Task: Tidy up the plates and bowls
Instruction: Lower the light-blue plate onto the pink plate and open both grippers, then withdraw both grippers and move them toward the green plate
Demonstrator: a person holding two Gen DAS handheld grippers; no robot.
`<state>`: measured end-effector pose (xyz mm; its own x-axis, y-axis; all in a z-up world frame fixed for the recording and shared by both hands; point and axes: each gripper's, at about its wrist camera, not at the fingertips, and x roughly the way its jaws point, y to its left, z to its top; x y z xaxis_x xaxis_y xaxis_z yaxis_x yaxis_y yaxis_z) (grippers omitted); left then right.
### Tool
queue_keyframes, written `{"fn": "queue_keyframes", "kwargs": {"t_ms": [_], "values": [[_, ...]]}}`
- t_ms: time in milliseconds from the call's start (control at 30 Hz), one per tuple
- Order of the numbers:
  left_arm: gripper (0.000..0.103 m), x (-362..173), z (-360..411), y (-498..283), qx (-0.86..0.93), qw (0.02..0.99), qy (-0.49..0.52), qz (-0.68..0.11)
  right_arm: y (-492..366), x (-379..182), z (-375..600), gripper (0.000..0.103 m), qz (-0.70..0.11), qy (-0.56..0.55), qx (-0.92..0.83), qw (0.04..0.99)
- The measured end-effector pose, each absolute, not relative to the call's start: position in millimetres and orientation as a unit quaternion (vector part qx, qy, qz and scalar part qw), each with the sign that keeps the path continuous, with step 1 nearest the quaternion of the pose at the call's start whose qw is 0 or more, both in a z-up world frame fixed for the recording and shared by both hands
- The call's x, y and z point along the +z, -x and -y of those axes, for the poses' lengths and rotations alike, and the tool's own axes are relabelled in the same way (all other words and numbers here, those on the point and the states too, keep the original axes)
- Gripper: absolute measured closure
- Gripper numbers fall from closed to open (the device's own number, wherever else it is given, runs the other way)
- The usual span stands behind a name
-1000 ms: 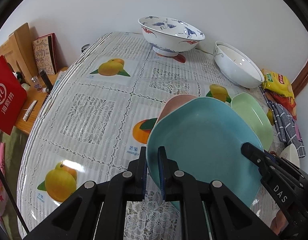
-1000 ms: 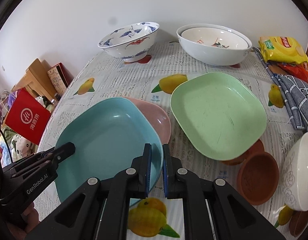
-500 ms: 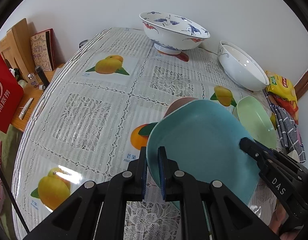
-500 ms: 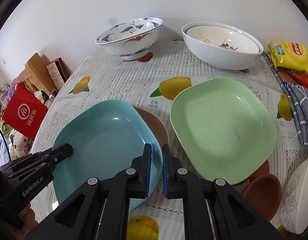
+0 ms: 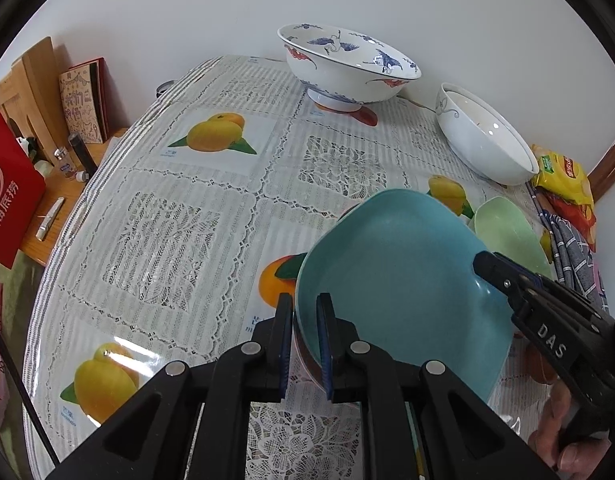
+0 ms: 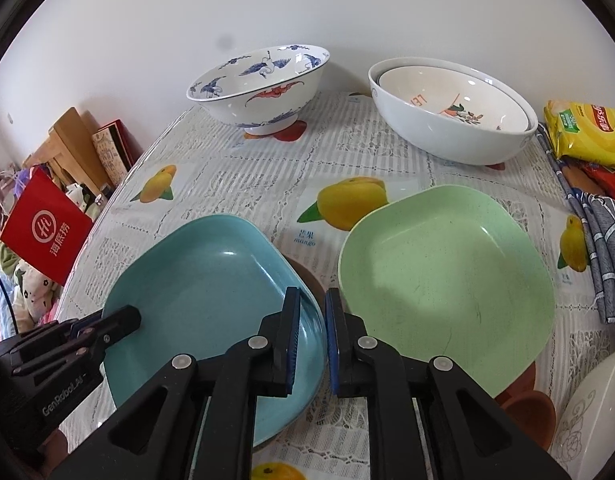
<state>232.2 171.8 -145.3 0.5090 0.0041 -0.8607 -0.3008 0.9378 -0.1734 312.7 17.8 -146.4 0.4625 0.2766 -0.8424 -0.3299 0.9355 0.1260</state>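
A blue square plate [image 5: 399,276] [image 6: 211,300] lies over a pink plate, of which only a dark sliver [image 6: 303,276] shows. My left gripper [image 5: 305,340] is shut on the blue plate's left rim. My right gripper [image 6: 312,340] stands at its right rim with the jaws a little apart around the edge. A green square plate [image 6: 447,280] [image 5: 507,232] lies to the right of it. A blue-and-red painted bowl [image 6: 259,88] and nested white bowls [image 6: 451,116] stand at the back.
Terracotta saucers [image 6: 527,408] sit partly under the green plate's near edge, with a white patterned bowl [image 6: 591,416] at the right. Snack packets [image 6: 587,132] and a grey cloth [image 6: 603,240] lie at the right edge. A low shelf and red bag [image 6: 47,228] stand left of the table.
The blue plate has moved over the pink plate and now covers nearly all of it. My right gripper's jaws have parted from the rim. Both cameras moved forward slightly.
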Motion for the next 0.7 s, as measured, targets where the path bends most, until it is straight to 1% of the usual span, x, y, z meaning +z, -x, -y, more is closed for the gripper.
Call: {"fn": "queue_keyframes", "kwargs": {"t_ms": [33,67,100,133,200,333,467,533,600,633,667,700], "values": [[0.087,-145,-172,-231,0.087,0.855,0.154,-0.487,-313,-146,-18,0.088,-0.484,0.029,0.177,0.856],[0.081,-144,-173,-230,0.087,0.855,0.154,-0.487,-312,-145,-17,0.086,-0.482,0.029,0.177,0.858],[0.078,-143,-173,-229,0.087,0.856,0.154,-0.485,-311,-143,-15,0.077,-0.478,0.028,0.175,0.860],[0.076,-142,-173,-228,0.088,0.857,0.152,-0.484,-309,-141,-14,0.064,-0.476,0.027,0.171,0.862],[0.076,-140,-174,-226,0.087,0.858,0.152,-0.483,-305,-135,-10,0.051,-0.466,0.023,0.169,0.868],[0.076,-138,-173,-221,0.083,0.858,0.150,-0.483,-297,-129,-2,0.051,-0.470,0.018,0.164,0.867],[0.069,-137,-173,-212,0.083,0.860,0.153,-0.479,-284,-132,6,0.051,-0.491,-0.008,0.173,0.854],[0.068,-137,-173,-210,0.082,0.860,0.155,-0.479,-280,-136,8,0.051,-0.497,-0.026,0.179,0.848],[0.068,-137,-174,-207,0.079,0.861,0.157,-0.477,-279,-141,6,0.053,-0.503,-0.031,0.176,0.845],[0.068,-136,-174,-206,0.080,0.862,0.154,-0.477,-280,-144,5,0.062,-0.506,-0.029,0.173,0.845],[0.068,-136,-174,-205,0.080,0.862,0.152,-0.477,-280,-145,4,0.067,-0.508,-0.027,0.172,0.844],[0.067,-136,-174,-205,0.079,0.862,0.150,-0.477,-282,-148,2,0.080,-0.512,-0.025,0.174,0.841]]}}
